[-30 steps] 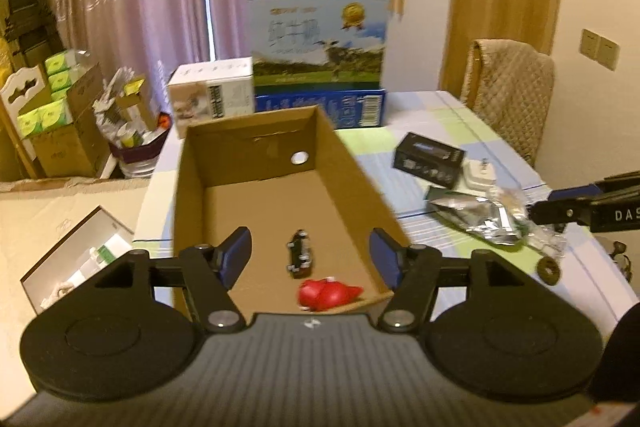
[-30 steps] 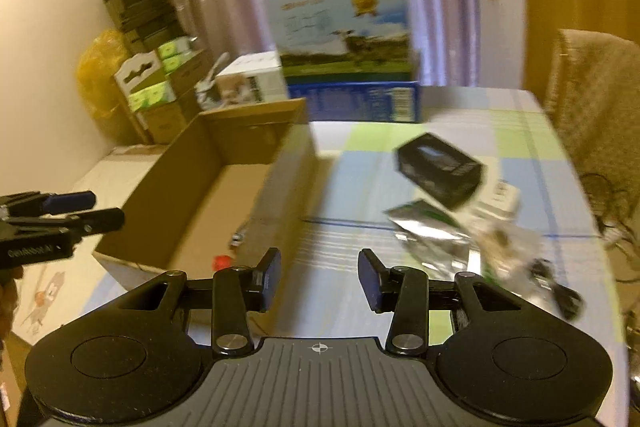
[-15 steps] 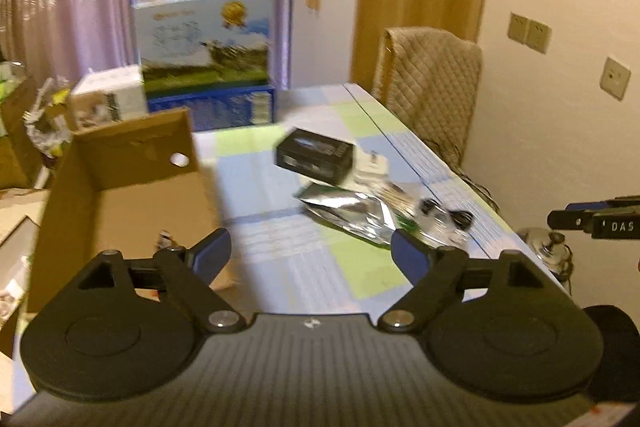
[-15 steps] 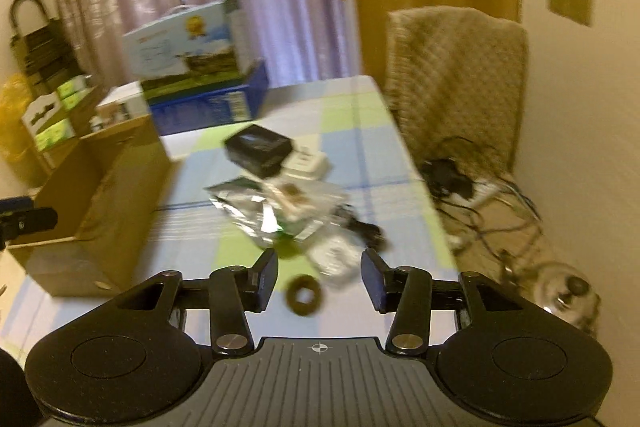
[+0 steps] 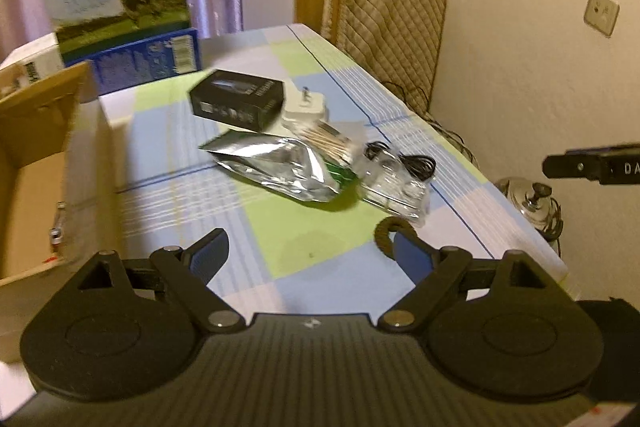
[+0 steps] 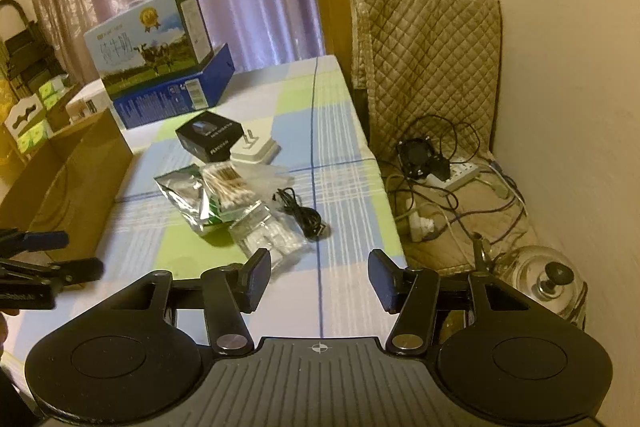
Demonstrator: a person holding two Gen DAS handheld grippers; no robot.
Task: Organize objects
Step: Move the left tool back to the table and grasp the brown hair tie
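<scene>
A pile of loose items lies on the checked tablecloth: a black box, a white plug adapter, a silver foil bag, cotton swabs, a clear plastic bag and a black cable. A dark ring peeks out behind my left gripper's right finger. The open cardboard box stands at the left with small blurred items inside. My left gripper hangs open and empty short of the pile. My right gripper is open and empty above the table's near right edge, by the clear bag.
A milk carton case sits on a blue box at the table's far end. A chair with a quilted cover stands right of the table. On the floor lie a power strip with tangled cables and a glass-lidded pot.
Both views have swung right, away from the cardboard box and toward the pile of loose items. My left gripper's fingers have spread wider. Neither gripper holds anything.
</scene>
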